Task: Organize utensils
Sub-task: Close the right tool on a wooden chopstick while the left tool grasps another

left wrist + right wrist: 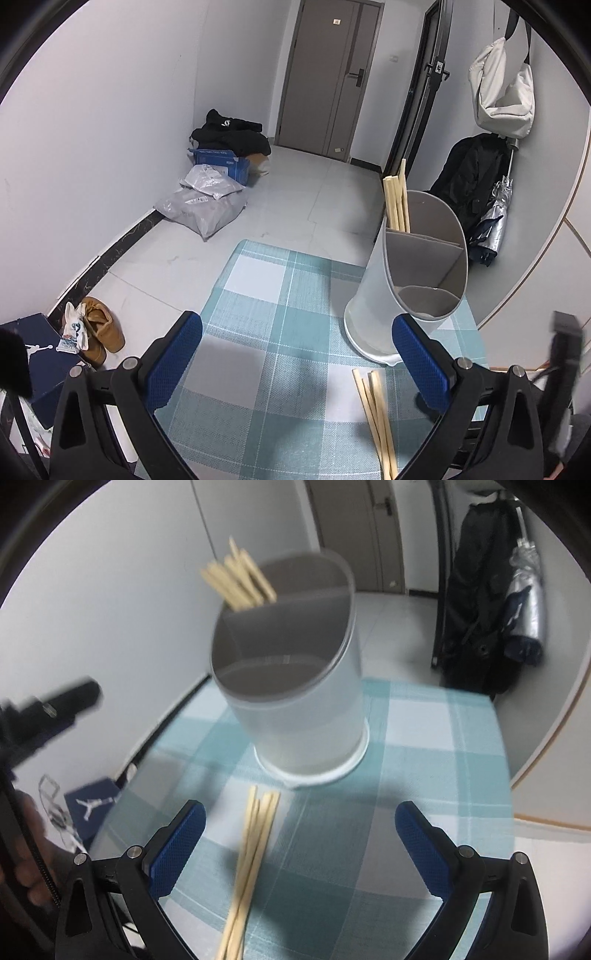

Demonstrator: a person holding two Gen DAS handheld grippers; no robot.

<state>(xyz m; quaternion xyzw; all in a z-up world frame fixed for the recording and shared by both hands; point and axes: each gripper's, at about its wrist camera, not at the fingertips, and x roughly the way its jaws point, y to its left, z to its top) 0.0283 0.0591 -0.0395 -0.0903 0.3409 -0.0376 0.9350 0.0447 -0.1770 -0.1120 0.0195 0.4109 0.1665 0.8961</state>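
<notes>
my right gripper (300, 843) hangs above the checked cloth (424, 746) with its blue fingers (177, 843) spread wide and nothing between them. the loose chopsticks (251, 864) lie flat on the cloth just under it, closer to the left-hand finger than the other, tips pointing toward the holder (295, 686). i judge the wide spread is there so i can come down around the bundle; they lie close together, which should let me take several in one pinch, though thin round sticks may roll or fan out as i close.

my left gripper (297, 363) is also spread apart and holding nothing, over bare cloth with the same loose chopsticks (376, 417) lying toward its right-hand finger. it sits off to the side, i'd say to stay out of the way or to steady the holder if needed.

the holder (373, 306) stands upright near the cloth's far edge, split by dividers into sections. a bunch of chopsticks (397, 201) already stands in the back section, leaning against the rim; the front sections look empty. so part of the sorting seems done, and the sticks on the cloth are what's left. the right view is blurred, so finer detail escapes me.
</notes>
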